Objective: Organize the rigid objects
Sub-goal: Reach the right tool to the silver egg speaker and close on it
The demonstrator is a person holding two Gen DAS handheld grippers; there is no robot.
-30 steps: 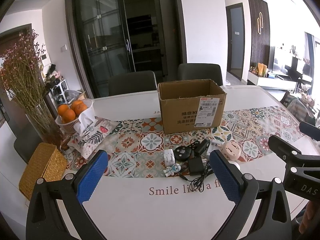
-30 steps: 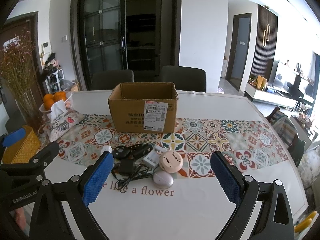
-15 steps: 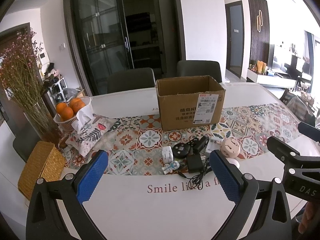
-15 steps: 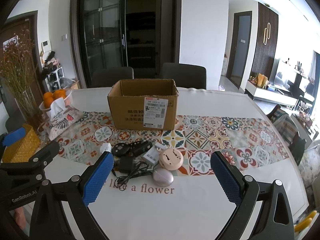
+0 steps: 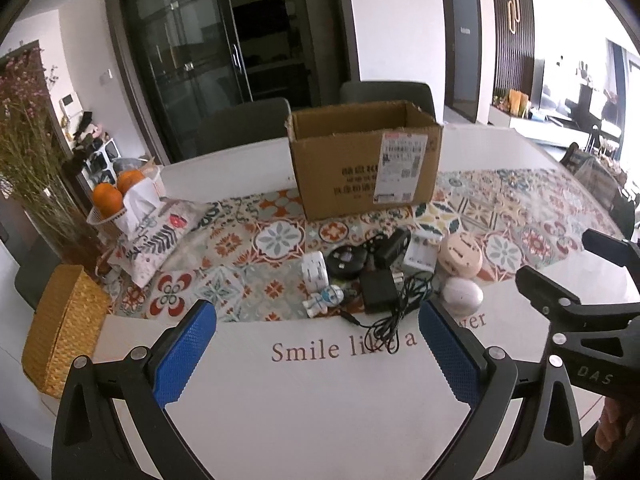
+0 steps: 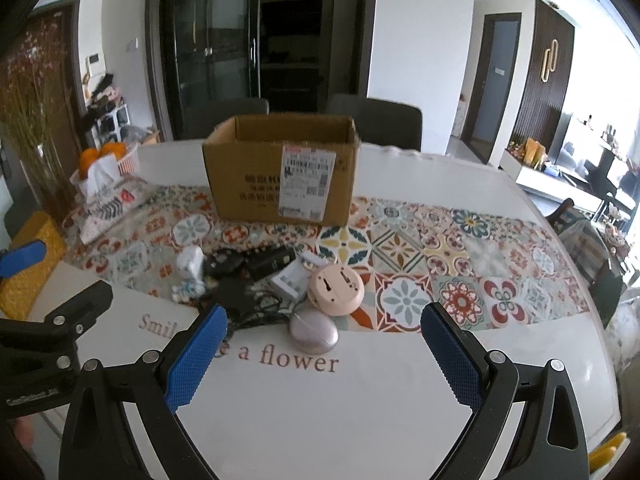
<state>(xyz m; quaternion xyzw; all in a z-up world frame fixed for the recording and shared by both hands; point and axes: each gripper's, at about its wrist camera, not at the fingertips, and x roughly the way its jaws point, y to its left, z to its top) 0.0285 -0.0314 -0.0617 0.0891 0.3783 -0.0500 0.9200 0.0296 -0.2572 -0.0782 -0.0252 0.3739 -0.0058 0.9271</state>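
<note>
a small heap of rigid objects lies on the near edge of the patterned runner, in front of the one open brown cardboard box [image 5: 362, 168] with a white shipping label. counted in the heap: one round pink plastic disc with slots in its top [image 5: 460, 255], one pale oval mouse-like shell [image 5: 463, 295] just in front of it on the white counter [image 5: 320, 408], one white battery charger [image 5: 419, 257], one black power adapter [image 5: 378, 290] with its thin black cable [image 5: 394, 320] trailing over the printed lettering, one round black gadget [image 5: 346, 261], one black rectangular block [image 5: 392, 246] leaning behind it, one white plug-shaped adapter [image 5: 315, 275] and one small blue-and-white figurine [image 5: 326, 298] lying on its side. the pieces touch or overlap one another; none is inside the box.

to the left stand one white basket with two visible oranges [image 5: 116, 194], one floral fabric tissue cover [image 5: 158, 236], one yellow woven box [image 5: 60, 330] and one glass vase of dried pink flowers [image 5: 28, 152]. two dark chairs sit behind the counter.

the left gripper [image 5: 318, 344] hovers above the bare counter near the heap, its blue-padded jaws spread wide and holding nothing. the right gripper [image 6: 323, 346] hovers likewise, jaws wide apart and empty, framing the oval shell and the pink disc.
</note>
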